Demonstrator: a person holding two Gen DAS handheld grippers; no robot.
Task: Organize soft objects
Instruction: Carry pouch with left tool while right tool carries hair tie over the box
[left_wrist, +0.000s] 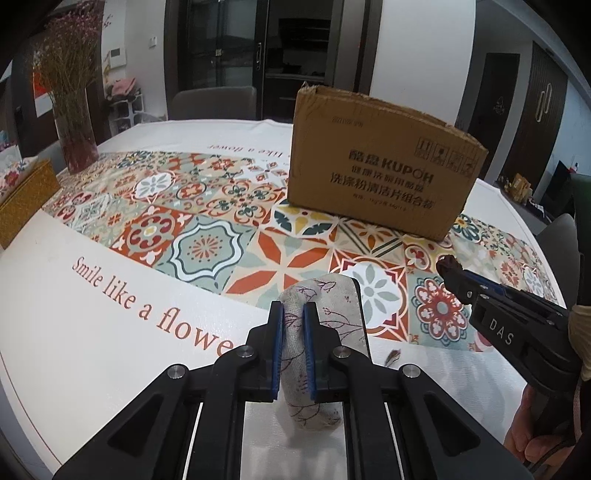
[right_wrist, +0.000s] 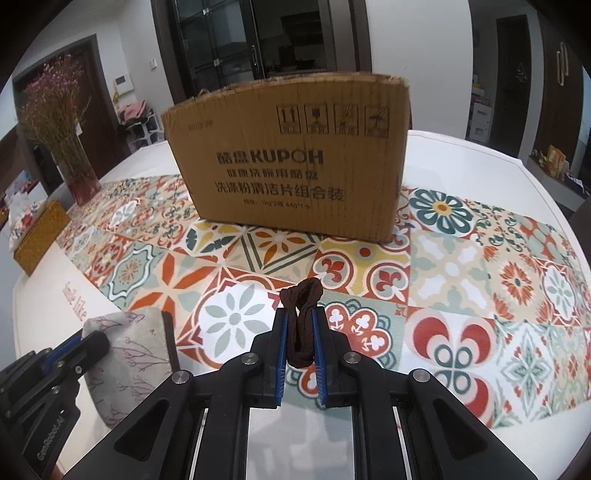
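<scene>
Left gripper pinching the grey pouch, jaws clamped on its printed fabric near one edge. Pouch showing a branch pattern and a dark strip along its far side, sticking forward past the blue pads, hanging between them over the white part of the surface. Whether touching the surface underneath: cannot tell.

Right gripper gripping a dark brown bundle of soft cord-like fabric, jaws clamped tight on it, knotted top poking up above the fingertips. From the left wrist view, seeing that same gripper coming in from the right, brown tuft at its tip, held over the tiled pattern.

Cardboard box standing upright on the patterned cloth ahead of both grippers, well apart from the held items, printed side facing the cameras, top rim torn.

Far left: vase holding dried pink flowers, yellow woven box just beside it near the surface edge.
</scene>
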